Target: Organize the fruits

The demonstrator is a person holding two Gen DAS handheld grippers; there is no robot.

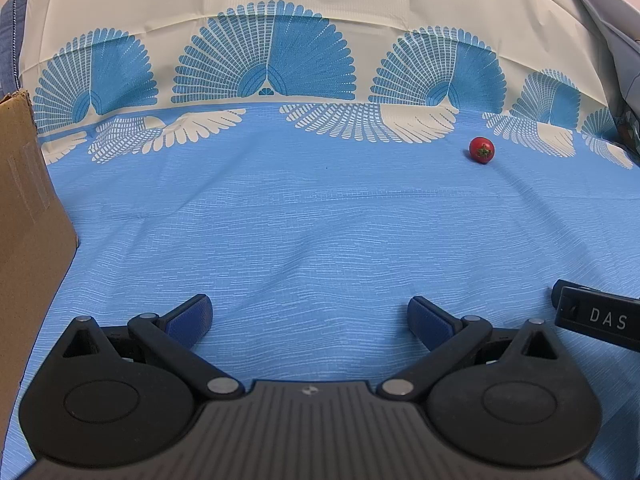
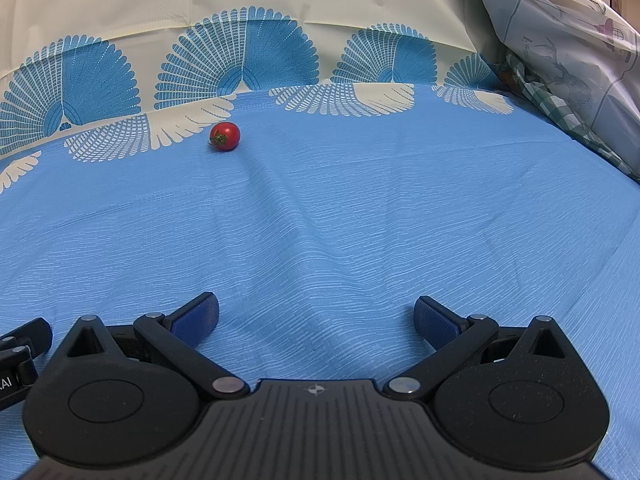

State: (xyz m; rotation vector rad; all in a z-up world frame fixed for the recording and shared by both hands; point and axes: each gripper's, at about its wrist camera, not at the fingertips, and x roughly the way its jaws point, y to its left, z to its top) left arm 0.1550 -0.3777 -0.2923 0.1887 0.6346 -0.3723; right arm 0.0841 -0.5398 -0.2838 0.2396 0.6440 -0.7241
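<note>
Red tomato on blue cloth, cardboard box contents unseen, both claws spread

The cloth is light blue with a fine pattern of short horizontal dashes in a paler blue. At 12 o'clock it turns cream, carrying a row of blue fan motifs built from small dashes; cream fans mirror them on the blue ground.

The tomato is red with a green star-shaped calyx, at 1 o'clock in the left view and 11 o'clock in the right view.

The box, at 9 o'clock in the left view, is plain brown.

Both grippers, left and right, are black with dark blue pads.

The sheet, at 1 o'clock in the right view, is pale grey with line drawings; green-and-white check fabric shows beneath it.
</note>
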